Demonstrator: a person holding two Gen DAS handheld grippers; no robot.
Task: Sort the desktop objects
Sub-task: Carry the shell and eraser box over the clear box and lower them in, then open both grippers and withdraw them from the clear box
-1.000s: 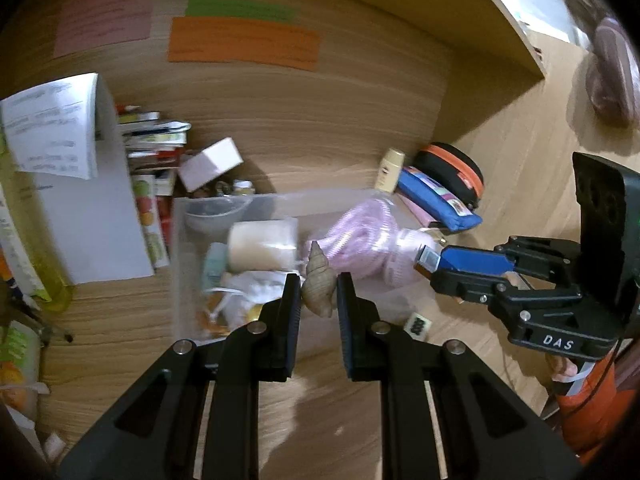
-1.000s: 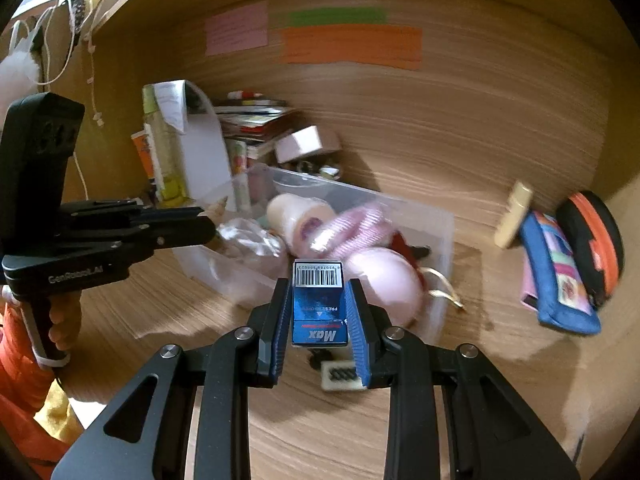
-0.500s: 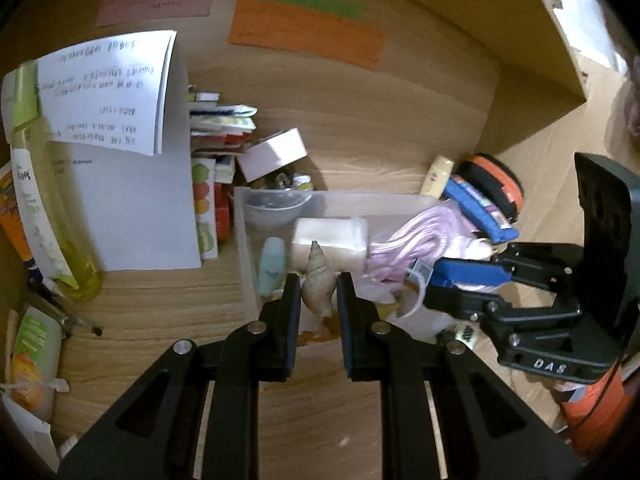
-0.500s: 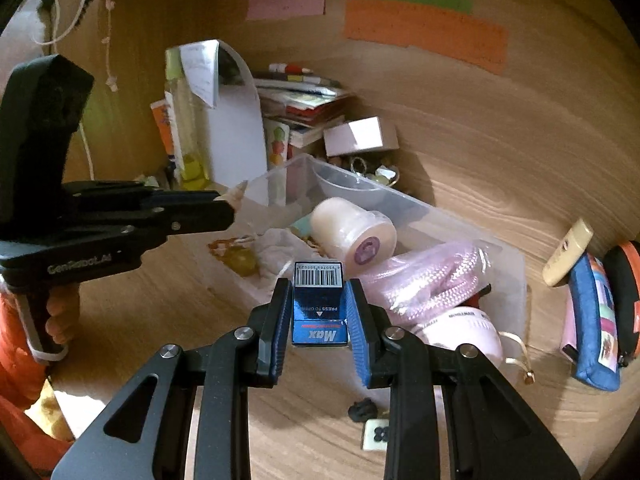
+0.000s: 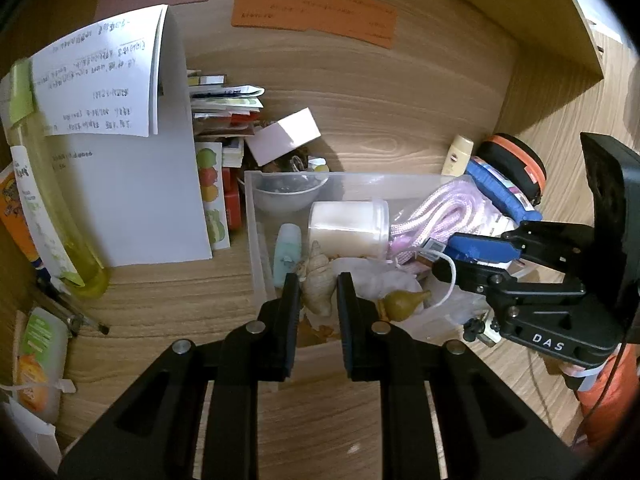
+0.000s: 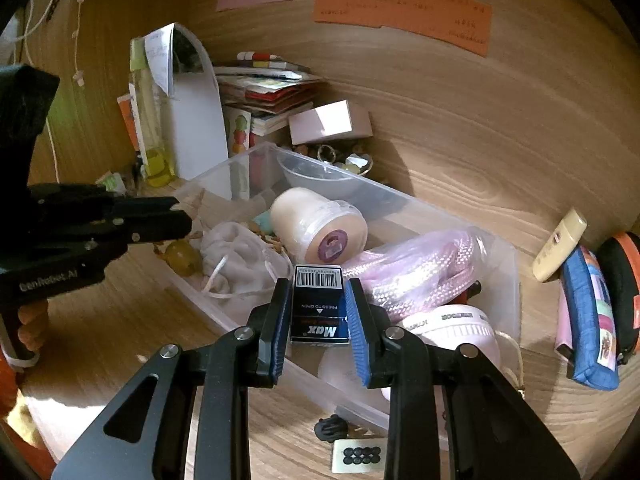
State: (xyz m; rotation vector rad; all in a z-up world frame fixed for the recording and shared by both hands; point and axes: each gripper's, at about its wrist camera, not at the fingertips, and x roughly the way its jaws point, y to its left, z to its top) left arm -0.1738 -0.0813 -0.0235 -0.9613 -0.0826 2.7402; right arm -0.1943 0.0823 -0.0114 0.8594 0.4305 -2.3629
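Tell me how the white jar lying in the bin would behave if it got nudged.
The jar lies on its side, so its round body would probably roll, though the rope and cloth bag crowding it in the bin should stop it soon. It looks rigid and smooth, possibly slippery to grip.

The desk (image 5: 160, 300) is wood with wavy grain lines and a soft shine. On it sits a bin (image 6: 460, 232) of clear, smooth plastic. Inside the bin, a pink rope (image 6: 416, 268) looks woven and sits in a shiny clear bag. Beside the rope lies a white cloth pouch (image 6: 240, 256), soft and crumpled. The left gripper (image 5: 318, 300) is matt black plastic with small silver metal pins, and it pinches a bumpy, dull seashell (image 5: 318, 284). The right gripper (image 6: 318, 312) squeezes a glossy blue card box (image 6: 318, 308) over the bin. Behind the bin stands smooth white paper (image 5: 132, 200)
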